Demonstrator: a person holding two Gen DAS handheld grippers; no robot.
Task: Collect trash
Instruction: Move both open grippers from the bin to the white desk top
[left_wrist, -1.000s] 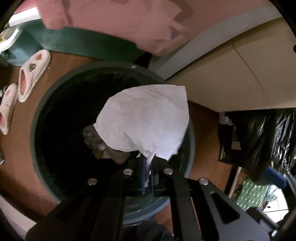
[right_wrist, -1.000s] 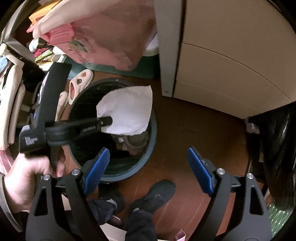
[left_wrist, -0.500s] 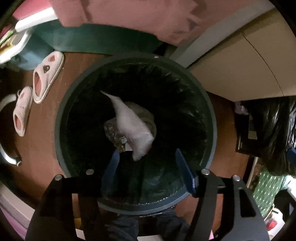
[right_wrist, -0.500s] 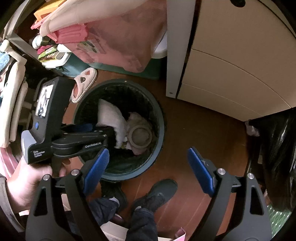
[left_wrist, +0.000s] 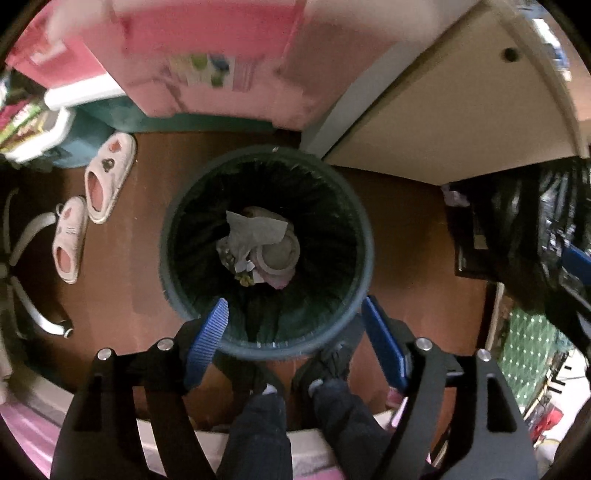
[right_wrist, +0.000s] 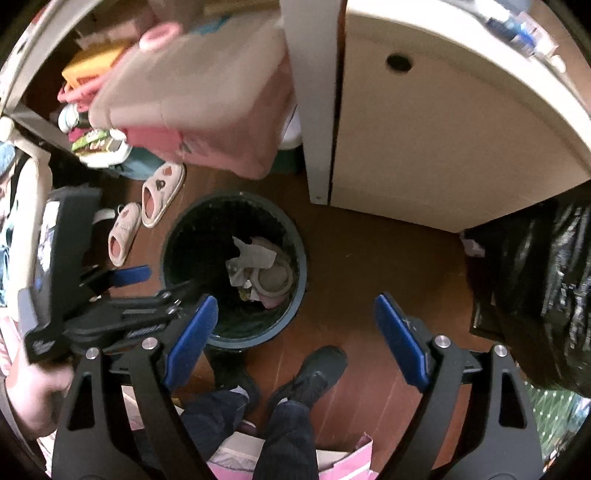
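Observation:
A round dark bin with a black liner stands on the brown floor. A crumpled white paper lies at its bottom on other trash, including a tape roll. My left gripper hangs above the bin's near rim. Its jaws are opening and nothing is between the blue pads. The right wrist view shows the same bin and paper. There the left gripper sits left of the bin, held by a hand. My right gripper stands wide open and empty above the floor.
Two pale slippers lie left of the bin. A cream cabinet stands behind it on the right and a pink storage box behind it on the left. A black bag fills the right side. The person's feet are close to the bin.
The left gripper opened and let go of the white paper, which fell into the bin. Both grippers have risen, so the bin looks smaller.

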